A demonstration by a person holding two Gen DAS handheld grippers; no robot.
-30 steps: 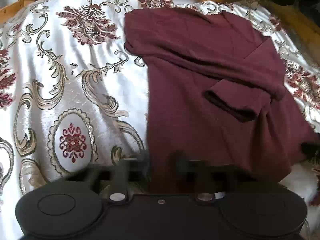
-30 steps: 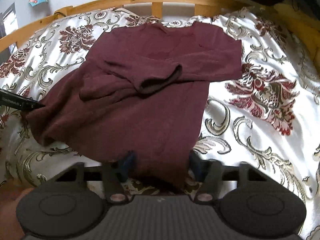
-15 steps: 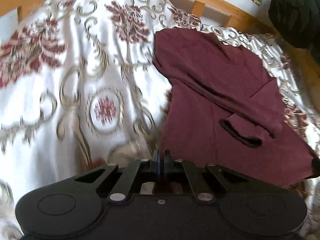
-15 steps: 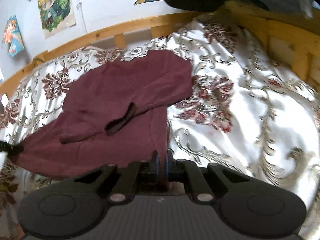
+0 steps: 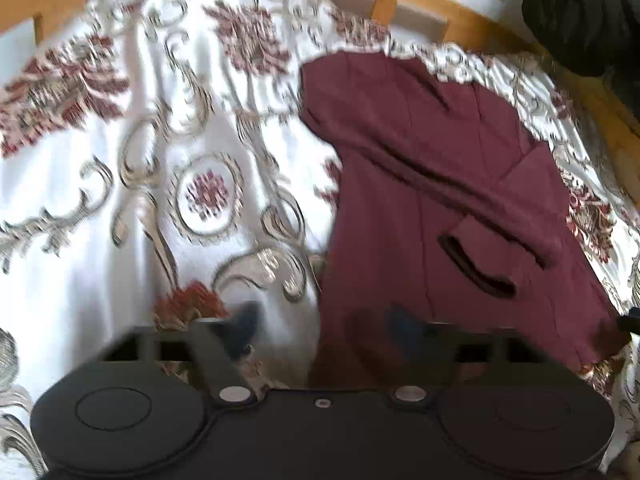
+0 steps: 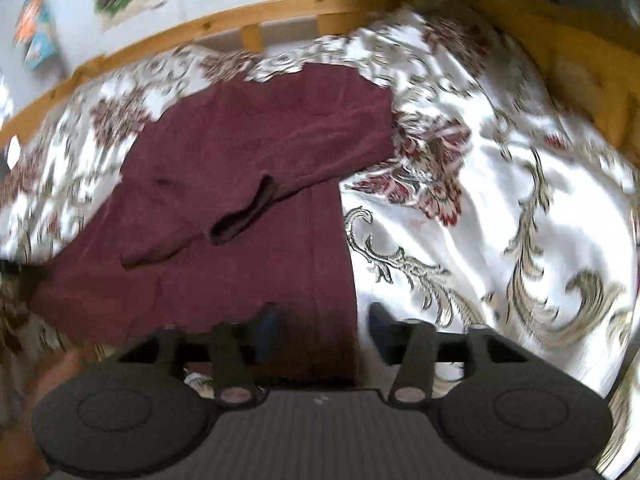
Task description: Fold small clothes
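A maroon shirt [image 5: 432,200] is spread flat on the patterned bedspread [image 5: 120,200] of a wooden-framed bed [image 6: 224,20], with 1 sleeve [image 6: 244,216] folded across its body. The left claw [image 5: 324,328] has just been opening and is released; the shirt's near left hem corner is seen between its spread fingers, not pressed. The right claw [image 6: 324,328] has likewise just been opening and is released, with the shirt's near right hem corner lying between its fingers. Both views are blurred.
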